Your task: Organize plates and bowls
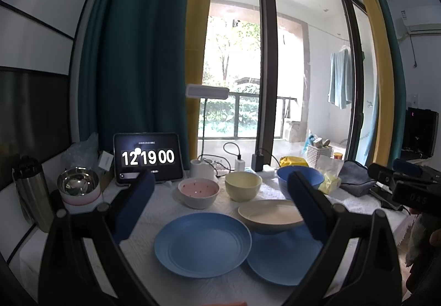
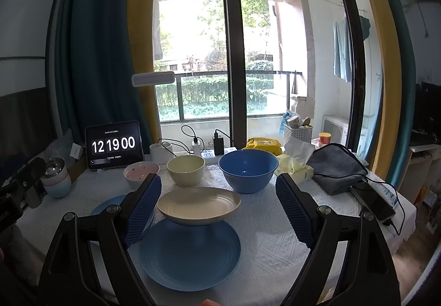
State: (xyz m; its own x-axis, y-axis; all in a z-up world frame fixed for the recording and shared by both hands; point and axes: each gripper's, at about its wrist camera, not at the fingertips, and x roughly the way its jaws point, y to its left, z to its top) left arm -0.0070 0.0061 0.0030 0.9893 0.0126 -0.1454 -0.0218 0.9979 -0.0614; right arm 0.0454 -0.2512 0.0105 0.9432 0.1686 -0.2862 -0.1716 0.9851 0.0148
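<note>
A: Ahead of the left tool point(image 1: 219, 205), whose pads stand wide apart and hold nothing, a blue plate point(image 1: 202, 244) lies flat on the desk point(image 1: 165, 204); a second blue plate point(image 1: 281, 259) sits toward its right pad, with a cream plate point(image 1: 271, 213) perched tilted on that plate's far rim.

B: And from the right tool point(image 2: 217, 210)?

A: Also spread apart and empty. Between its pads the cream plate point(image 2: 199, 204) leans over a blue plate point(image 2: 190, 253); the other blue plate point(image 2: 110, 204) shows only partly, behind the left pad.

B: The bowls?

A: Lined up beyond the plates: pink bowl point(image 1: 198, 191), yellow bowl point(image 1: 243, 185), blue bowl point(image 1: 299, 179), each standing apart and upright. Farther back, a tablet point(image 1: 148, 158) shows a clock.

B: How would these handle?

A: Judging by the matte ribbed finish, plates and bowls look like light, stiff plastic or fibre ware, unlikely to shatter but smooth enough to slip. The cream plate, raised at one edge, offers the easiest hold: pinch its lifted rim, one pad above and one below. The flat blue plates give no gap under the rim, so an edge would need tipping first. Bowls are best pinched across the wall at the rim.
</note>
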